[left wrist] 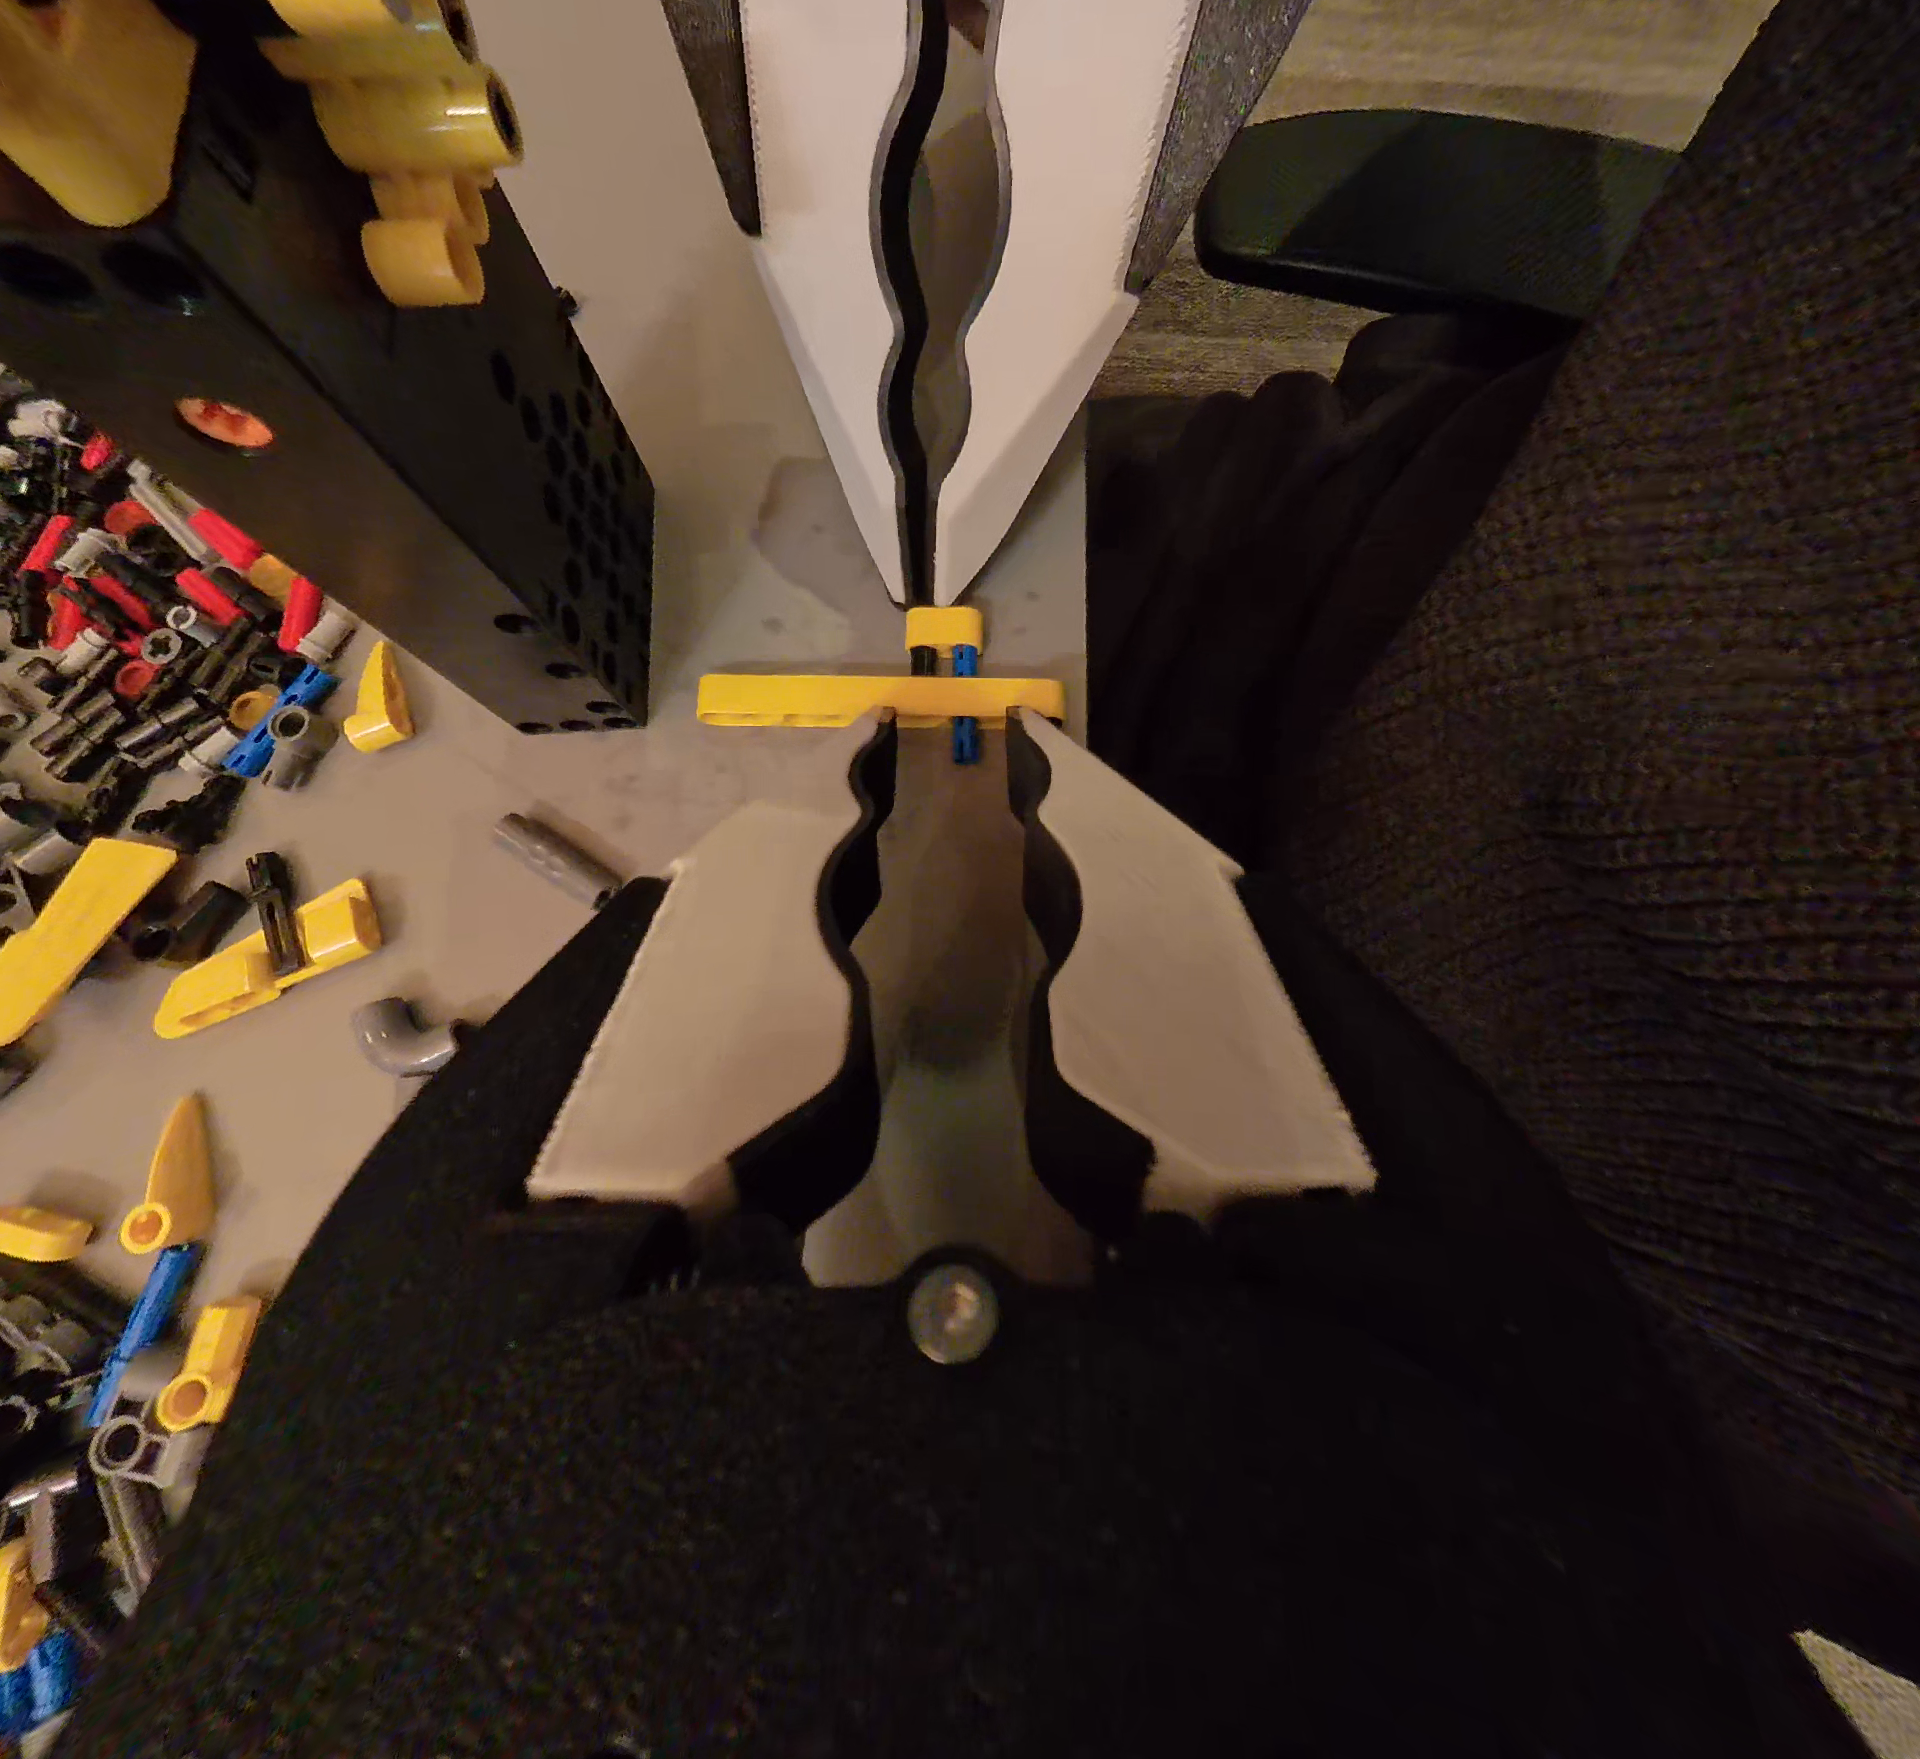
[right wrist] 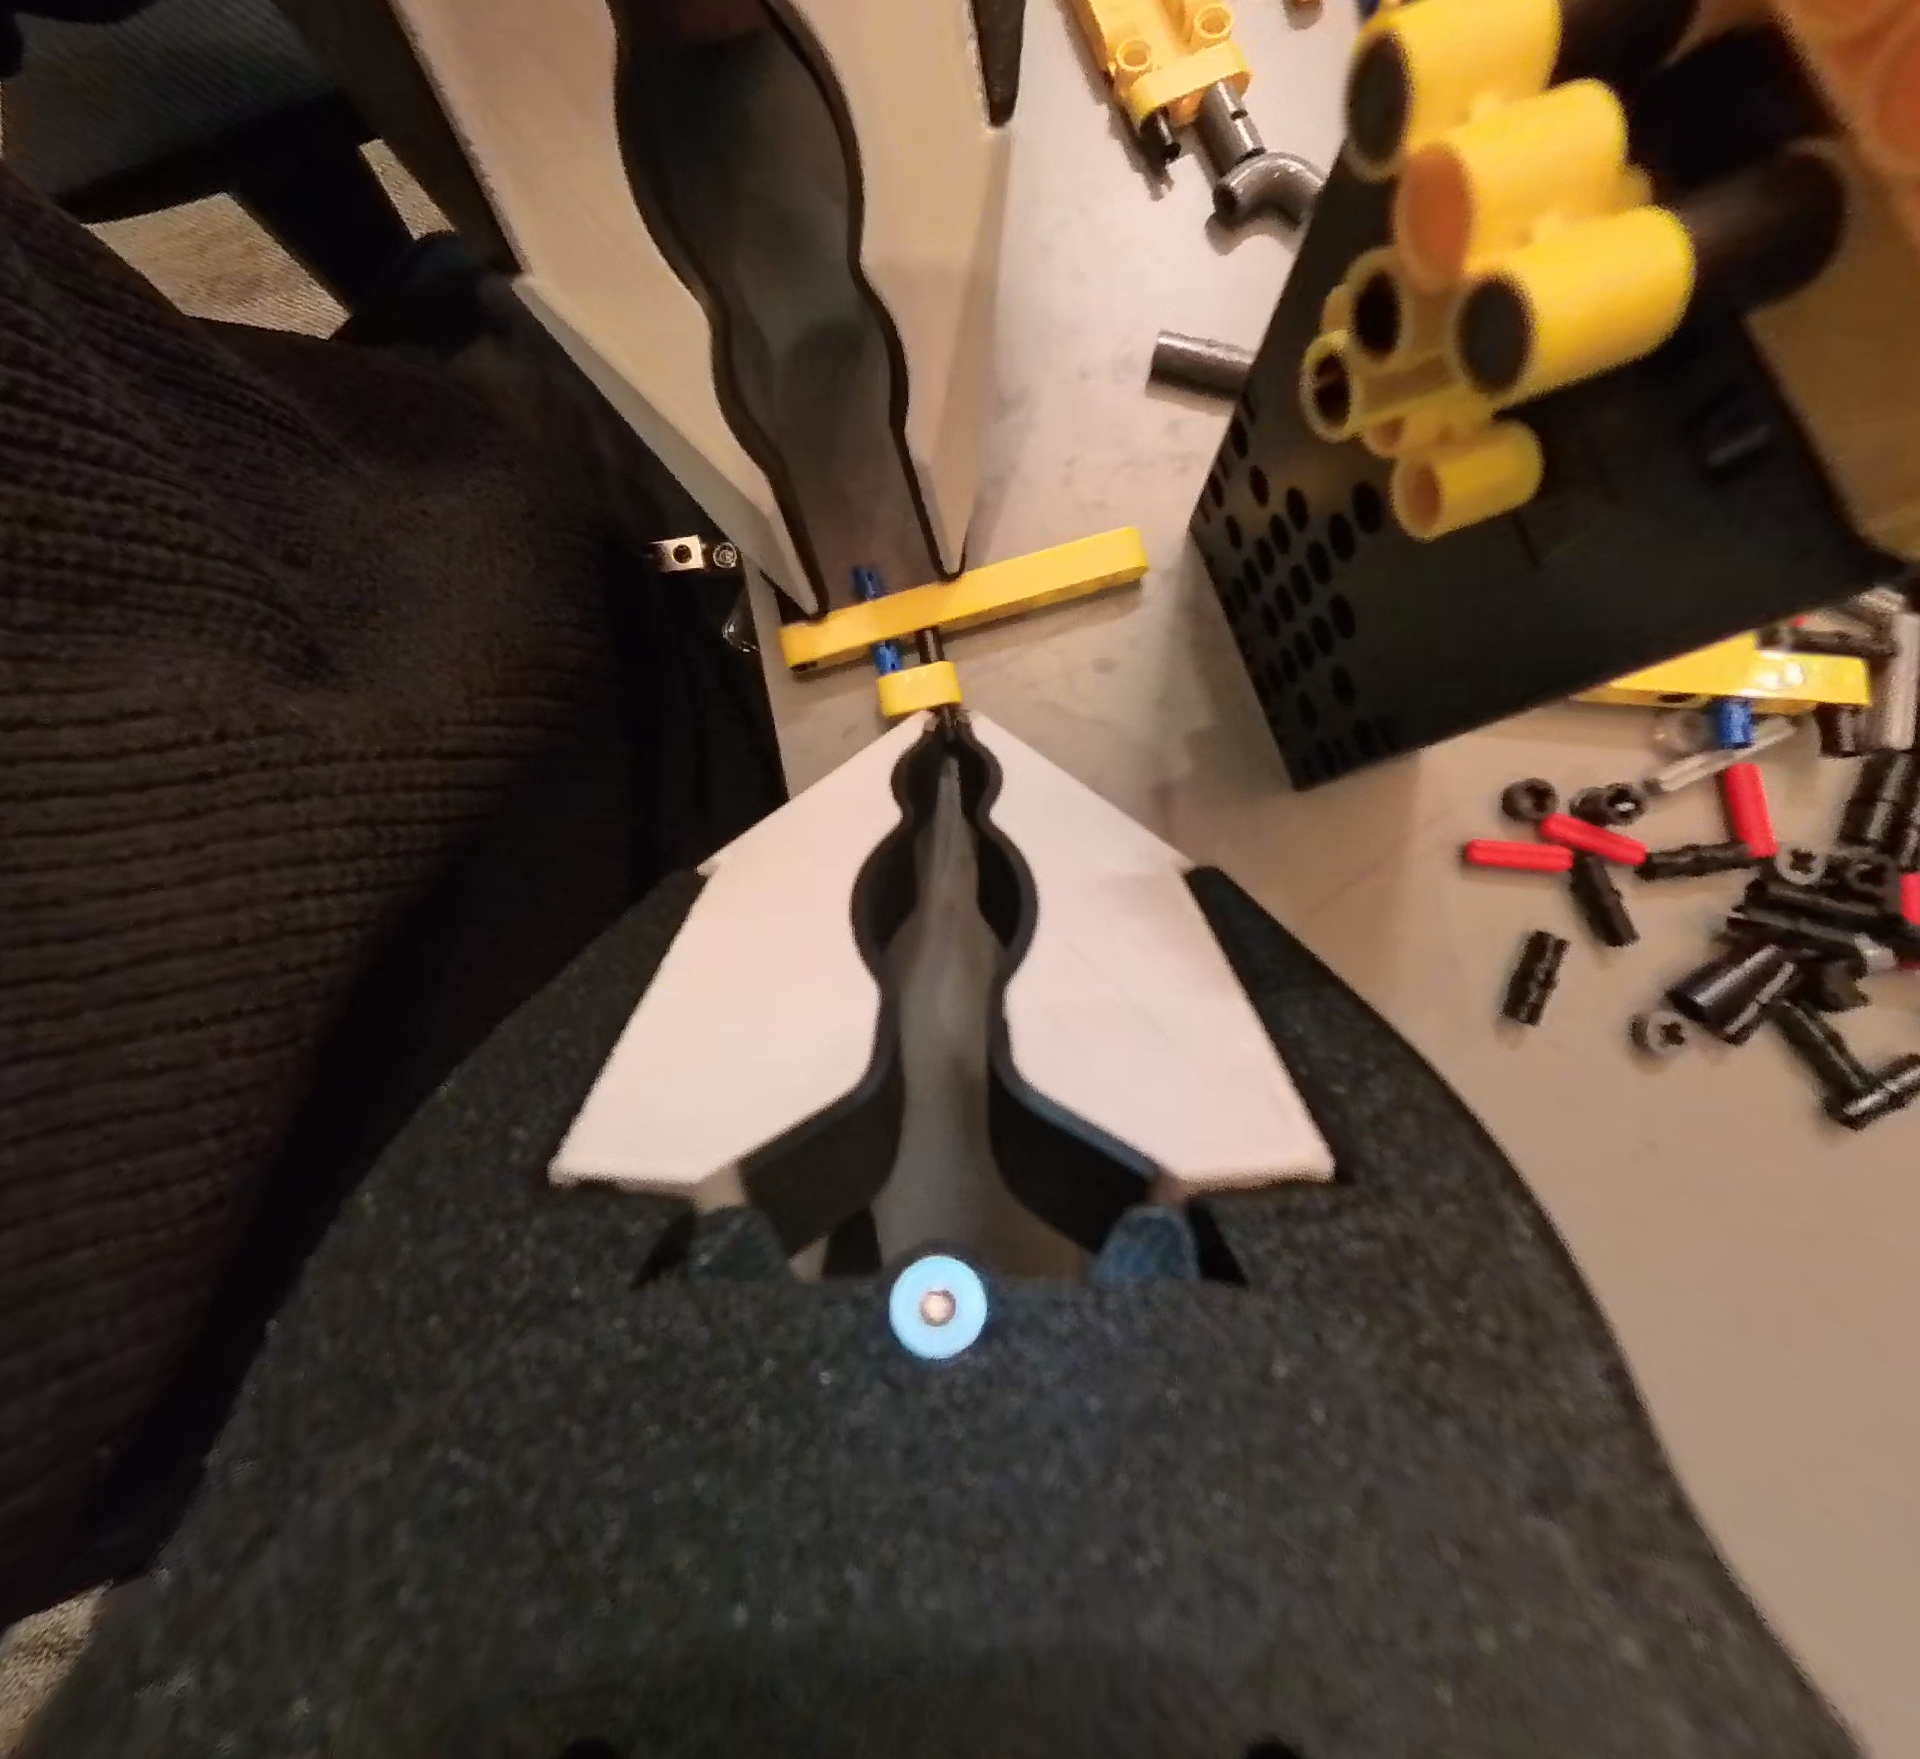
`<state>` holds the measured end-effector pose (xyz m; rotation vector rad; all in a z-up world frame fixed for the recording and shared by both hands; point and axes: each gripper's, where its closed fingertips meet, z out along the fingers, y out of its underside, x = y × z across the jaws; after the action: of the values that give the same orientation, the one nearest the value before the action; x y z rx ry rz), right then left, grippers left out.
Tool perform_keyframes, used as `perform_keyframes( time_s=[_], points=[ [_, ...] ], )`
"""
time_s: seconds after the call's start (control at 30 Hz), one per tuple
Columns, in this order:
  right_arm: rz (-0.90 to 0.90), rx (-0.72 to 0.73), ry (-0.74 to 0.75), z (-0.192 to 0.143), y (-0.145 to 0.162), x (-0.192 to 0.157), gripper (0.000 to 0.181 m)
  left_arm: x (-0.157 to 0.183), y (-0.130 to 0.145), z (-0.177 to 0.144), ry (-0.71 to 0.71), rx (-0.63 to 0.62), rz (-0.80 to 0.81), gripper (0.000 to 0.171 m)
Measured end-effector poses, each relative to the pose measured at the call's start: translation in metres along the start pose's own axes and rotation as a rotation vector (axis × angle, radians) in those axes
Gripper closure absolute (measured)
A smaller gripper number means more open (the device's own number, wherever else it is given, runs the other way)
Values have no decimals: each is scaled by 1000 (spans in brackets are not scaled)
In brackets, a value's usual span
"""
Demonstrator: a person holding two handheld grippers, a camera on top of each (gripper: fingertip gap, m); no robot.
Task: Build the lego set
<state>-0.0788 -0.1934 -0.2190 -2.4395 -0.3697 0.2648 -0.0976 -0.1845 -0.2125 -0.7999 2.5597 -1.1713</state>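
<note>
1. Where the two grippers meet tip to tip, a long yellow beam (left wrist: 881, 701) is held crosswise at the fingertips of the left gripper (left wrist: 948, 720), whose jaws are parted only by the beam's width and are closed on it.
2. Just beyond the beam, a short yellow connector (left wrist: 943, 626) is pinched by the right gripper (right wrist: 943, 720), whose jaws are nearly together.
3. The beam's long axis is seen to run across both grippers' line.
4. Two pins are counted between beam and connector: one black pin (left wrist: 921, 660) and one blue pin (left wrist: 965, 693).
5. To one side of the beam a black perforated box (right wrist: 1455, 566) is seen, and past it a loose pile of parts (left wrist: 135, 608).
6. One beam, one connector and two grippers are counted.
</note>
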Motion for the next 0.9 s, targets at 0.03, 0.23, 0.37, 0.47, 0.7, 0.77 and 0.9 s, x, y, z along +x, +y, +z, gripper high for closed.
perform_keyframes(
  time_s=[0.03,0.23,0.37,0.47,0.7,0.77,0.9],
  points=[
    [-6,-7,12,0,0,0,179,0,0,0,-1,0,1,151],
    [-83,-21,54,1,0,0,179,1,0,0,-15,-3,20,151],
    [-166,45,17,1,-1,-1,179,1,0,0,-10,-2,25,151],
    [-168,81,-42,0,-1,-2,179,1,0,0,-4,-2,25,151],
    [-200,133,-132,0,0,-3,178,2,-1,1,19,-2,13,152],
    [-214,142,-157,0,0,-3,178,2,-1,1,25,-3,12,152],
    [-258,142,-167,-1,0,-3,178,1,-1,2,17,-6,11,153]
  ],
)
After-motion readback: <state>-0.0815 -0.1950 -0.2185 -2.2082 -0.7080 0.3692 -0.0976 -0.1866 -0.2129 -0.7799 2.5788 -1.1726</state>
